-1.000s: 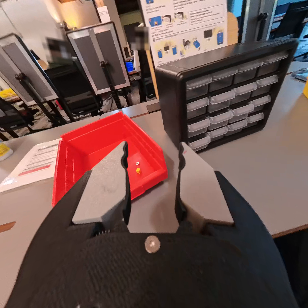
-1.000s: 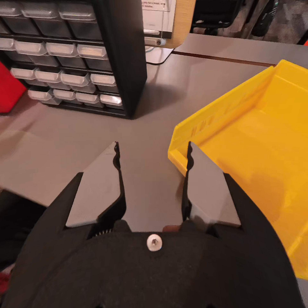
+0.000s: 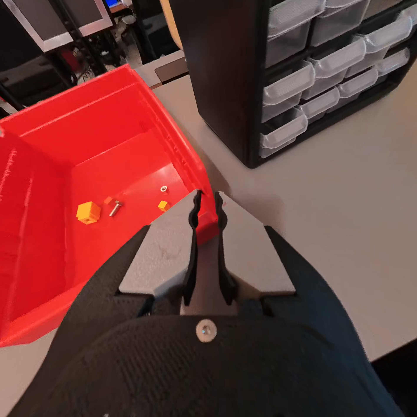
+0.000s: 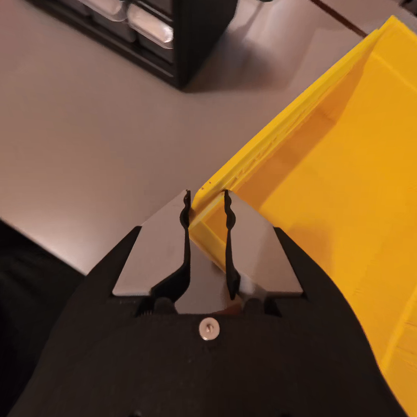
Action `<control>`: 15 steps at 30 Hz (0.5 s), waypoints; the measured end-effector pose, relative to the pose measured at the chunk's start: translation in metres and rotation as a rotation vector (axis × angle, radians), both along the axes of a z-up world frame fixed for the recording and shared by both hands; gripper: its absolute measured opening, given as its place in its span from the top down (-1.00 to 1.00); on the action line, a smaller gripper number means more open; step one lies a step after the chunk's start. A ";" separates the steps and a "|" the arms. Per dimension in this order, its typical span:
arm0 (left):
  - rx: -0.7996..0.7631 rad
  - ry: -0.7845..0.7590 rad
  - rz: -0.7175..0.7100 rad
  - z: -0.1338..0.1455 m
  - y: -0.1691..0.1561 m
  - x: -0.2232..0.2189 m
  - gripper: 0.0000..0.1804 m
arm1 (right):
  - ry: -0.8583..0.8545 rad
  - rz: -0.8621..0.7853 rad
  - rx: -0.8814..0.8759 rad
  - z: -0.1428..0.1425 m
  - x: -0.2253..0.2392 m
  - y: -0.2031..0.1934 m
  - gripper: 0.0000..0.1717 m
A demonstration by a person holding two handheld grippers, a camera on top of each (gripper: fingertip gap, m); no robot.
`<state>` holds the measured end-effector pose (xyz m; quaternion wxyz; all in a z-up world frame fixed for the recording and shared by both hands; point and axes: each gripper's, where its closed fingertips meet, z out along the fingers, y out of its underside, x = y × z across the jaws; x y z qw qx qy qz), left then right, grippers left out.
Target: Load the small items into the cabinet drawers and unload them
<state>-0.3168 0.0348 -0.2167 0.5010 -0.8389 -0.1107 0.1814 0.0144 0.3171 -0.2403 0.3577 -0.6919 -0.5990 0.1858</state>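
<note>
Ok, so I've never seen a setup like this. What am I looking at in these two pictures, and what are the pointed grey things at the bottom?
There is no robot here. A person holds a hand-held gripper in each hand, and a camera on each looks along its two fingers. One picture comes from the left hand-held gripper, the other from the right hand-held gripper. On the grey table stand a black drawer cabinet, a red bin and a yellow bin. The red bin holds yellow blocks, a screw and a nut. Each gripper appears to pinch a bin's corner wall: left red, right yellow.
</note>
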 end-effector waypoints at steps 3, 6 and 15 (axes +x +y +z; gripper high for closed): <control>-0.044 0.030 -0.037 -0.001 0.004 0.013 0.88 | -0.001 0.033 -0.102 -0.001 0.005 -0.014 0.70; -0.061 0.058 -0.039 -0.008 0.008 0.019 0.81 | 0.035 -0.016 -0.158 -0.002 0.002 -0.006 0.67; 0.236 0.001 0.044 0.080 -0.027 0.029 0.54 | 0.161 -0.109 -0.065 0.049 0.007 -0.007 0.40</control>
